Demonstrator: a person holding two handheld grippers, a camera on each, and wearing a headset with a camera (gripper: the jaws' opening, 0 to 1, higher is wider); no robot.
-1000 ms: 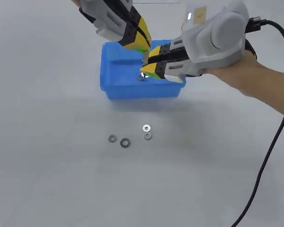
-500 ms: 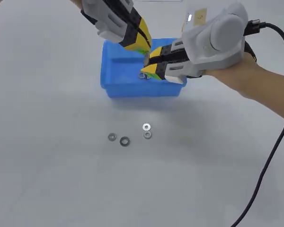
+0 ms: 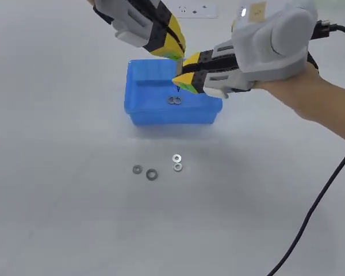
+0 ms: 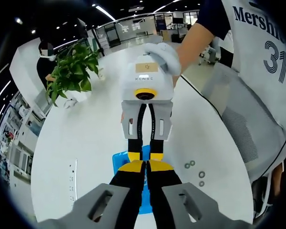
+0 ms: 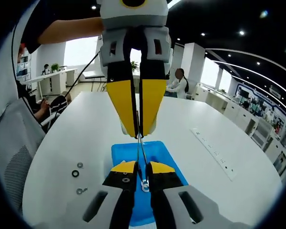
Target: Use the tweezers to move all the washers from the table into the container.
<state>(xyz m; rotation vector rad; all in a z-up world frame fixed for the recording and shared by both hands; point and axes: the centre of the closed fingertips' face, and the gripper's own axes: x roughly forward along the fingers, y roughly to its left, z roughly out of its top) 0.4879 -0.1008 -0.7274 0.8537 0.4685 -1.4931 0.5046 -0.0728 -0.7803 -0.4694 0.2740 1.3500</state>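
The left hand-held gripper (image 3: 175,52) clenches tweezers (image 5: 139,153) above the blue container (image 3: 139,86); right hand-held gripper (image 3: 181,80) flanks them, grip I cannot tell; four washers (image 3: 152,173) on table (image 3: 253,201).

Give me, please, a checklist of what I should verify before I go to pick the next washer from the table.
1. Tweezers held firmly: ok, they stick out from the shut fingers of the left gripper.
2. Right gripper squeezing the tweezers: cannot tell; its fingers sit close on both sides of them.
3. Tweezer tips free: cannot tell; they hang just above the two washers in the blue container.
4. Delivered washers inside the container: ok, both lie on its floor.
5. Table cleared: not ok, four washers lie on it, on the person's side of the container.
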